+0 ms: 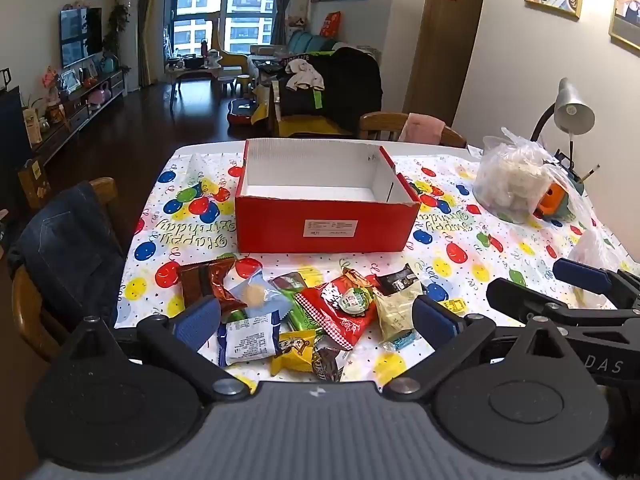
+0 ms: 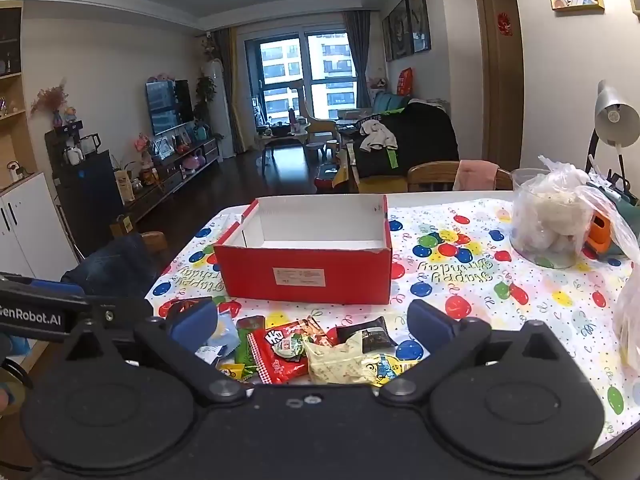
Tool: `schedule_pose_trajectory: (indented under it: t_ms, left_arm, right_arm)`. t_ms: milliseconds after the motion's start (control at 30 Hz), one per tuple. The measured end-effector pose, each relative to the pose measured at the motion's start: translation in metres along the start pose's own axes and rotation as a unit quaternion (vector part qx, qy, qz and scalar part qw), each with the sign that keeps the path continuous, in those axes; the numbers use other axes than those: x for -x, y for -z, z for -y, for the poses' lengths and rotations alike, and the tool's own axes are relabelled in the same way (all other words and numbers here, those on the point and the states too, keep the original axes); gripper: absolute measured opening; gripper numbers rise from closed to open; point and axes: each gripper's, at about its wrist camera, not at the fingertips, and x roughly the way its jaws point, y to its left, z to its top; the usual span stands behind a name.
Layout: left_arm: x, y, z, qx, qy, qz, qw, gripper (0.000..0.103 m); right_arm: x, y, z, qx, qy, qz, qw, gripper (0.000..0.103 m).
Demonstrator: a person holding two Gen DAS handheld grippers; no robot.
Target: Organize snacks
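Observation:
An empty red cardboard box [image 1: 326, 226] with a white inside stands on the table; it also shows in the right wrist view [image 2: 306, 276]. In front of it lies a pile of wrapped snacks [image 1: 320, 312], among them a red packet [image 1: 340, 318], a blue-and-white packet [image 1: 248, 340], a brown wrapper [image 1: 210, 282] and a cream bag [image 1: 394, 312]. The pile shows in the right wrist view too [image 2: 316, 348]. My left gripper [image 1: 316, 322] is open above the pile. My right gripper [image 2: 312, 326] is open above the pile's right part and shows at right in the left view [image 1: 576, 292].
The table wears a balloon-print birthday cloth [image 1: 460, 240]. A clear plastic bag of white items [image 1: 514, 180] and an orange object [image 1: 554, 200] sit at the far right, under a grey desk lamp [image 1: 572, 108]. Wooden chairs stand at the left [image 1: 60, 256] and far side [image 1: 400, 126].

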Motion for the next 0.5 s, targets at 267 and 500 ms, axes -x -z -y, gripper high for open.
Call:
schedule_pose_trajectory:
  t_ms: [267, 500]
  left_arm:
    - [0.000, 0.000, 0.000, 0.000, 0.003, 0.006, 1.0000, 0.103]
    - [0.002, 0.003, -0.007, 0.000, 0.006, 0.004, 1.0000, 0.103]
  right_arm:
    - [0.001, 0.003, 0.000, -0.010, -0.015, -0.001, 1.000, 0.102]
    - [0.004, 0.001, -0.005, -0.004, -0.005, 0.000, 1.000, 0.103]
